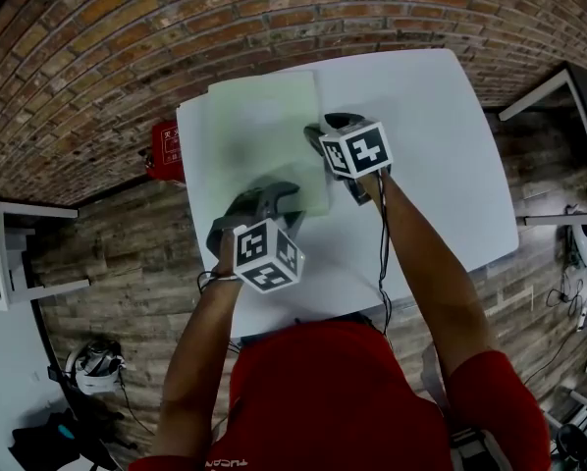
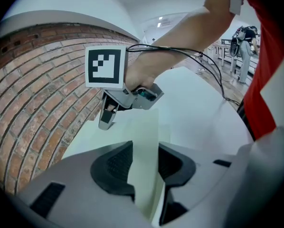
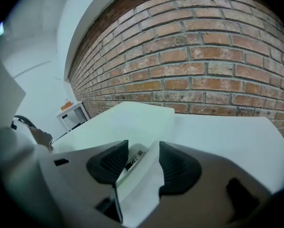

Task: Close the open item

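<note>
Pale green folder (image 1: 259, 135) lies flat on the table (image 1: 441, 165), its edges between the parted, unclenched fingers of left gripper (image 2: 146, 160) and right gripper (image 3: 143, 163); advised: press cover down evenly, then withdraw without snagging.

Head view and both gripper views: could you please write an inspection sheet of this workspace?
Surface: white table, holds only the folder.
Job's things: pale green folder, lying flat, looks closed.
Clutter: nothing seen.
Grippers: left gripper open, folder edge between its jaws; right gripper open, folder edge between its jaws.
Cables: black cable along the right arm.
Surroundings: brick wall; red object beside the table.
</note>
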Motion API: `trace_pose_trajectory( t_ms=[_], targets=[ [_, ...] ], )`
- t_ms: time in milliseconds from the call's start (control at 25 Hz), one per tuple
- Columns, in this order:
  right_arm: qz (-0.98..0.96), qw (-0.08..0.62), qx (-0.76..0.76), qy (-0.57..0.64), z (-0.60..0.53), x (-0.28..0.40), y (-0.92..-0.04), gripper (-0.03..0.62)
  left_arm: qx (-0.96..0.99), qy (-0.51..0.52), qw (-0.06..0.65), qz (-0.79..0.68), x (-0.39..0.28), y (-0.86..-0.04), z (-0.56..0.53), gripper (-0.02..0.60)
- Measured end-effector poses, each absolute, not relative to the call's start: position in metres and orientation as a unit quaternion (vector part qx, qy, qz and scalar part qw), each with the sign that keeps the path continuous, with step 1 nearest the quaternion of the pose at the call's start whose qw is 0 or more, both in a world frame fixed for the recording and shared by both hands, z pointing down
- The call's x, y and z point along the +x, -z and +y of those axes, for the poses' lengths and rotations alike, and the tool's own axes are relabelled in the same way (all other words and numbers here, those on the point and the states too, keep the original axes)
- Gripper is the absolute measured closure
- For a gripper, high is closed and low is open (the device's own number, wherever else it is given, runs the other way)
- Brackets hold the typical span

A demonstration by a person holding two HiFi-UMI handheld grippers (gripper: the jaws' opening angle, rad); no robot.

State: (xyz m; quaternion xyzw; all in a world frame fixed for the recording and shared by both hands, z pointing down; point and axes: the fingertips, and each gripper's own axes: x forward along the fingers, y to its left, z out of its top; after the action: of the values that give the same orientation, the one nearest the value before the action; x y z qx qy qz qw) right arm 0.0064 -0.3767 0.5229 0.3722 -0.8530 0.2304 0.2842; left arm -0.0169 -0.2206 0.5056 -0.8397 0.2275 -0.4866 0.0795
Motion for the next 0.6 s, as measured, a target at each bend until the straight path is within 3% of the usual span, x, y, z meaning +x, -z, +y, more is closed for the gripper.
trace_pose_trajectory(
  t_ms=[280, 600],
  targets=[
    [-0.855, 0.274, 0.373, -0.234, -0.376, 0.007, -0.523, 0.396, -0.843, 0.481, 0.117, 0.211, -0.013, -0.504, -0.209, 0.419],
    [-0.856, 0.272, 0.374, -0.232, -0.376, 0.007, -0.523, 0.396, -0.858, 0.452, 0.111, 0.22, -0.006, -0.5, -0.197, 0.413]
  ],
)
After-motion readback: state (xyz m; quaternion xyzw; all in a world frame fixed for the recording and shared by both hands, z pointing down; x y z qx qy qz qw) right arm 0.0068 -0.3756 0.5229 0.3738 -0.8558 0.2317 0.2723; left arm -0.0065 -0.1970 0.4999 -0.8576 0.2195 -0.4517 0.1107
